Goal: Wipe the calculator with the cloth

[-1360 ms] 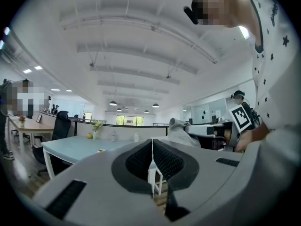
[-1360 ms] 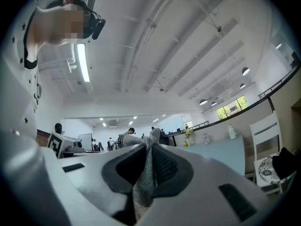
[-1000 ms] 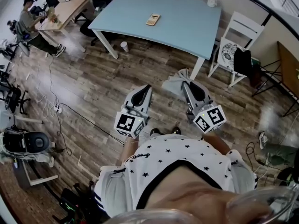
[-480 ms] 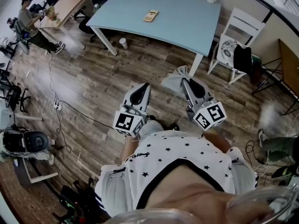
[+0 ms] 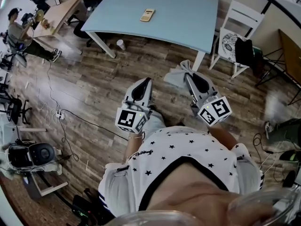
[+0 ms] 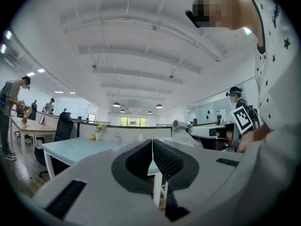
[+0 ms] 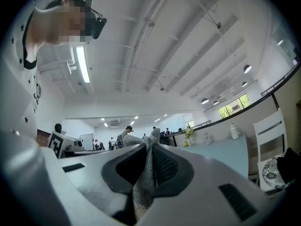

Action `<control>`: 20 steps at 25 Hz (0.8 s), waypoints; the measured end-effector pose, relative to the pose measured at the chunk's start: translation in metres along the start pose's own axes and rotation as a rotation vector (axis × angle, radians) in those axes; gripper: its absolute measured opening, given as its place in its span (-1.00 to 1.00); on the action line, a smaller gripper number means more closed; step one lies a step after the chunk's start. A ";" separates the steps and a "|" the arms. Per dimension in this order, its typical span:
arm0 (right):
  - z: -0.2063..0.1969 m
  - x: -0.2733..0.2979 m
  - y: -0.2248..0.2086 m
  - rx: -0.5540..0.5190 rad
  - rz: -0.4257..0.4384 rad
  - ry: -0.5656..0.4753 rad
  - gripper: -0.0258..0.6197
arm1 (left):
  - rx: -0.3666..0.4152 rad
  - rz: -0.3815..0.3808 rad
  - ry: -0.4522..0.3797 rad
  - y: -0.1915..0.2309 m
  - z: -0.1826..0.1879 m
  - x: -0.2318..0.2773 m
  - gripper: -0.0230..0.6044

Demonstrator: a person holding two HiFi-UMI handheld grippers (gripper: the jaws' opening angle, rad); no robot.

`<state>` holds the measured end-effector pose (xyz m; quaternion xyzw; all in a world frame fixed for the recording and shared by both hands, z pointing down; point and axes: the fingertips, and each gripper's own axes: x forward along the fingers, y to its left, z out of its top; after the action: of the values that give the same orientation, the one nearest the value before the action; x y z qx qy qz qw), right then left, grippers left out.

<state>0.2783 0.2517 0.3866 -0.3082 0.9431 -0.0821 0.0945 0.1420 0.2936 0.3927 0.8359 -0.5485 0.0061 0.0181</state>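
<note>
right gripper (image 5: 189,77) is clamping the cloth (image 5: 175,77); left gripper (image 5: 147,81) is riding closed, empty | calculator (image 5: 147,15) is lying on the table's (image 5: 188,25) left half, long axis pointing roughly away | well ahead, in line with left gripper; cloth side is likely needing a forward-left reach

A white chair (image 5: 245,17) is standing at the surface's (image 5: 183,18) three o'clock; a cup (image 5: 121,44) is sitting at its seven.
</note>
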 end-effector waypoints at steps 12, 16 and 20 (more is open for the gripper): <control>-0.011 0.070 -0.003 0.007 -0.064 0.012 -0.83 | -0.031 -0.063 0.009 0.076 -0.003 0.029 -0.83; -0.016 0.096 -0.006 0.005 -0.079 0.023 -0.83 | -0.036 -0.070 0.006 0.104 -0.003 0.038 -0.83; -0.023 0.115 -0.007 0.005 -0.085 0.038 -0.83 | -0.044 -0.064 0.005 0.125 -0.006 0.041 -0.83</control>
<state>0.1859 0.1804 0.3960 -0.3461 0.9305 -0.0944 0.0739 0.0432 0.2068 0.4030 0.8523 -0.5216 -0.0047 0.0382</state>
